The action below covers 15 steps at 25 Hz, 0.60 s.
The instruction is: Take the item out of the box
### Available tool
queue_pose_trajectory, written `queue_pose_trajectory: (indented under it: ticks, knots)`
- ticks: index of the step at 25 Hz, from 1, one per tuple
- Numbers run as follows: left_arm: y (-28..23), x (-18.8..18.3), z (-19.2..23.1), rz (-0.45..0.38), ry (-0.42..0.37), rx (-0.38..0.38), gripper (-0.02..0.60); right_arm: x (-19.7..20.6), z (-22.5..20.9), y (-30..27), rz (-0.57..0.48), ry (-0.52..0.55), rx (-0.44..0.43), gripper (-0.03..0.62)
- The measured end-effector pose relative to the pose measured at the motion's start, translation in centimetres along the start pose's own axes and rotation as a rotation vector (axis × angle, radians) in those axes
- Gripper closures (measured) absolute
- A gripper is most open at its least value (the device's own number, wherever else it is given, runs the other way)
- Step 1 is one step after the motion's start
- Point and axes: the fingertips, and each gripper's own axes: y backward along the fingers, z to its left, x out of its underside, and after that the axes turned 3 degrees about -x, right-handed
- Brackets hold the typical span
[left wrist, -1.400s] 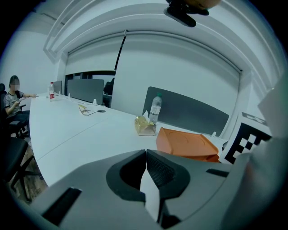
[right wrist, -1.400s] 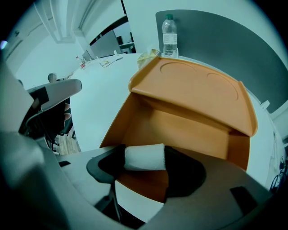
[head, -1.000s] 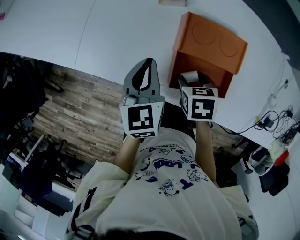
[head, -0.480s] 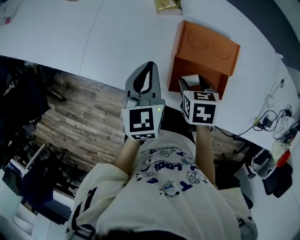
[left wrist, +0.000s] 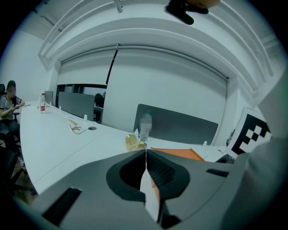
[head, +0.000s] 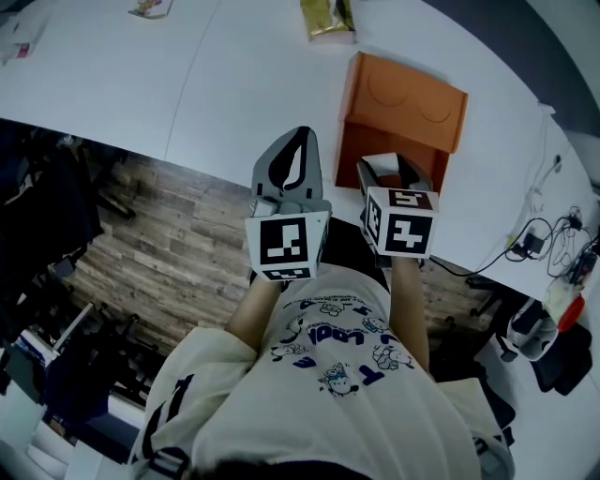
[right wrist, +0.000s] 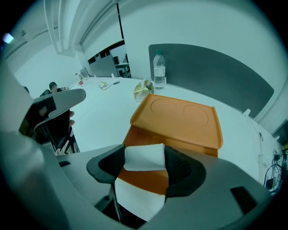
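An orange box (head: 401, 101) lies on the white table (head: 141, 84) with its open side facing me. My right gripper (head: 387, 165) hangs just in front of that opening, over the table's near edge. It is shut on a soft white item (right wrist: 144, 157), which fills the gap between the dark pads, with the box (right wrist: 180, 119) right behind it. My left gripper (head: 290, 155) is held beside the box, to its left. In the left gripper view its jaws meet in a thin line, so the left gripper (left wrist: 145, 152) is shut on nothing.
A yellow snack packet (head: 328, 19) lies beyond the box, with a water bottle (right wrist: 159, 67) near it. Cables and plugs (head: 553, 244) trail at the table's right end. Wooden floor (head: 159, 244) shows below the table's edge. A person (right wrist: 54, 87) sits far off to the left.
The right gripper has drawn back a little from the box's opening with the white item held in it. The left gripper stays shut at the same place beside it.
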Motion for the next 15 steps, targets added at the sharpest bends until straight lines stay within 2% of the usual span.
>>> queue_pose_trajectory:
  ticks: [15]
  knots:
    - [0.4,-3.3,-2.2,-0.077,-0.027,0.061,0.563,-1.7,-0.8,3.2,-0.096,-0.033,0.044,0.316]
